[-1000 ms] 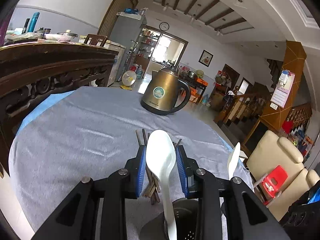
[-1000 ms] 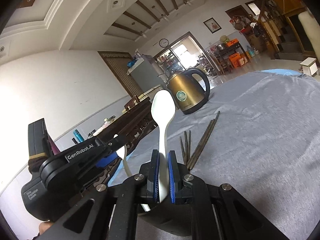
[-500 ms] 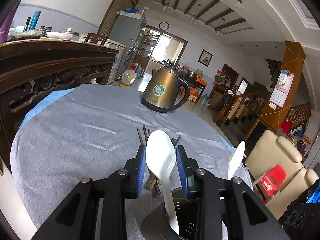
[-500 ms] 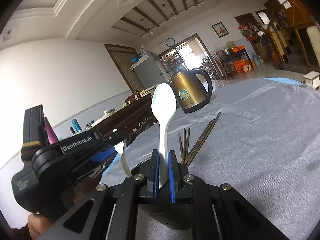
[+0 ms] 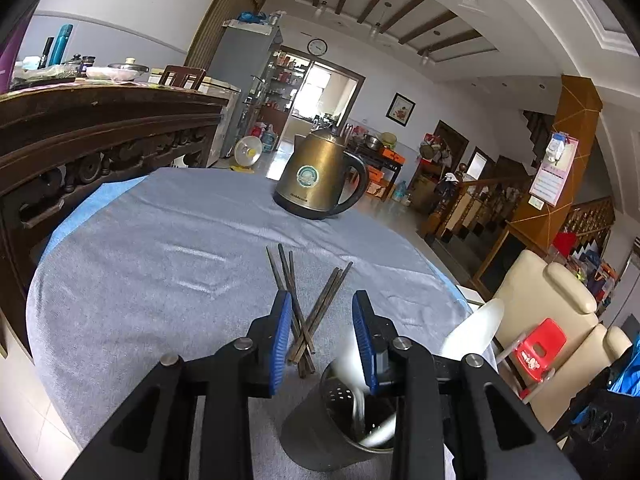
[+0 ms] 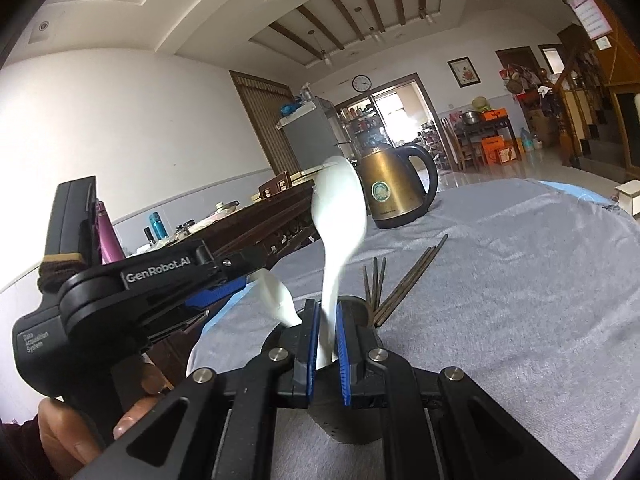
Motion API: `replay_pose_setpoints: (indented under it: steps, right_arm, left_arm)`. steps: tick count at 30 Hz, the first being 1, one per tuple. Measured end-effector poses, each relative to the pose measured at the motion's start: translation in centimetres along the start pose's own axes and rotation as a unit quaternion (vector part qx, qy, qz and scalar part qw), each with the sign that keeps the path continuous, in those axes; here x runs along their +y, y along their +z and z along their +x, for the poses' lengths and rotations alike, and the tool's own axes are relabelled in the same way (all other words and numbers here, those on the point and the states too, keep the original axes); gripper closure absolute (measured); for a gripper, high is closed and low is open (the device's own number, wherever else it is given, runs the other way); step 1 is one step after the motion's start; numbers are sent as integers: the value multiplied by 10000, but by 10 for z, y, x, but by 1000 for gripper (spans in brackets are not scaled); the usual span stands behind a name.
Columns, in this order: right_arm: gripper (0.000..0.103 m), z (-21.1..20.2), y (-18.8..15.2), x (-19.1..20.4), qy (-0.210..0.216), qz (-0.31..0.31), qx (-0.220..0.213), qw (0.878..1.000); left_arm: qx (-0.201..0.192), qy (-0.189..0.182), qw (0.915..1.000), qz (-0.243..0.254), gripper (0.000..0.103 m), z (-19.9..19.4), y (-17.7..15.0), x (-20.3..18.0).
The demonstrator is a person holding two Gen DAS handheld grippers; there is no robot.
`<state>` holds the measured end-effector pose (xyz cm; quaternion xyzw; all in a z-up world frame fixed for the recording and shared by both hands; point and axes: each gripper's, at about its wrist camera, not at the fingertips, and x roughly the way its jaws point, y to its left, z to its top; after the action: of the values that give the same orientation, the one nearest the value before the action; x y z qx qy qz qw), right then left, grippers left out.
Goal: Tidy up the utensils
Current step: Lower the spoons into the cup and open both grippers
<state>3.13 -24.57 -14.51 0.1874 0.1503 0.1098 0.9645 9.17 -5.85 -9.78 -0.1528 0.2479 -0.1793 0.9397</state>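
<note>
A dark perforated utensil holder (image 5: 340,428) stands on the grey tablecloth, just right of my left gripper (image 5: 322,338), which is open and empty. Two white spoons show in the left wrist view: one blurred in the holder (image 5: 350,364), one (image 5: 472,332) to the right. In the right wrist view my right gripper (image 6: 325,334) stands with its jaws slightly apart around the handle of a blurred white spoon (image 6: 340,208) whose handle goes down into the holder (image 6: 352,420). Another white spoon (image 6: 276,292) leans left in the holder. Several dark chopsticks (image 5: 308,300) lie on the cloth beyond.
A brass electric kettle (image 5: 320,176) stands at the table's far side. A carved dark wooden sideboard (image 5: 92,136) runs along the left. A cream armchair (image 5: 552,304) and a red stool (image 5: 540,352) are beyond the right edge. The left gripper's body (image 6: 120,308) is close on the left.
My left gripper has let go of its white spoon, which dropped into the holder, and moved left. My right gripper's jaws have eased apart; its spoon is blurred and tilting.
</note>
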Motion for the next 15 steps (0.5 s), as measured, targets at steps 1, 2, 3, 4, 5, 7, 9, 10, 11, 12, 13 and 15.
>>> replay_pose_setpoints:
  steps: [1, 2, 3, 4, 5, 7, 9, 10, 11, 12, 13, 15]
  right_arm:
    - [92, 0, 0, 0, 1, 10, 20, 10000]
    - [92, 0, 0, 0, -5, 11, 35, 10000]
    - [92, -1, 1, 0, -17, 9, 53, 10000]
    - [92, -1, 2, -1, -27, 18, 74, 10000]
    - [92, -2, 3, -2, -31, 37, 76, 10000]
    - [92, -6, 5, -4, -39, 102, 14, 9999]
    - [92, -10, 9, -8, -91, 168, -54, 9998]
    - [92, -11, 10, -10, -116, 203, -65, 9997]
    - [92, -12, 12, -14, -152, 266, -77, 9995]
    - [92, -13, 12, -17, -186, 315, -79, 9993]
    - [92, -13, 11, -20, -234, 370, -76, 9990]
    - [92, -15, 12, -26, -296, 470, -80, 9984]
  left_arm:
    - [12, -7, 10000, 2, 69, -1, 0, 0]
    - [24, -20, 10000, -8, 67, -2, 1, 1]
    - [31, -28, 10000, -19, 66, -4, 1, 1]
    - [29, -36, 10000, -32, 66, -6, 1, 2]
    - [-1, -50, 10000, -48, 66, -10, 2, 3]
    - [-53, -49, 10000, -45, 64, -14, 4, 4]
    - [-113, 3, 9999, -1, 57, -19, 5, 4]
    - [-115, 21, 9999, 17, 54, -20, 5, 4]
    - [-103, 59, 9999, 36, 46, -21, 5, 5]
    - [-98, 105, 9999, 42, 41, -22, 5, 5]
    - [-104, 158, 9998, 40, 41, -23, 4, 7]
    - [-65, 237, 9997, 34, 38, -23, 2, 10]
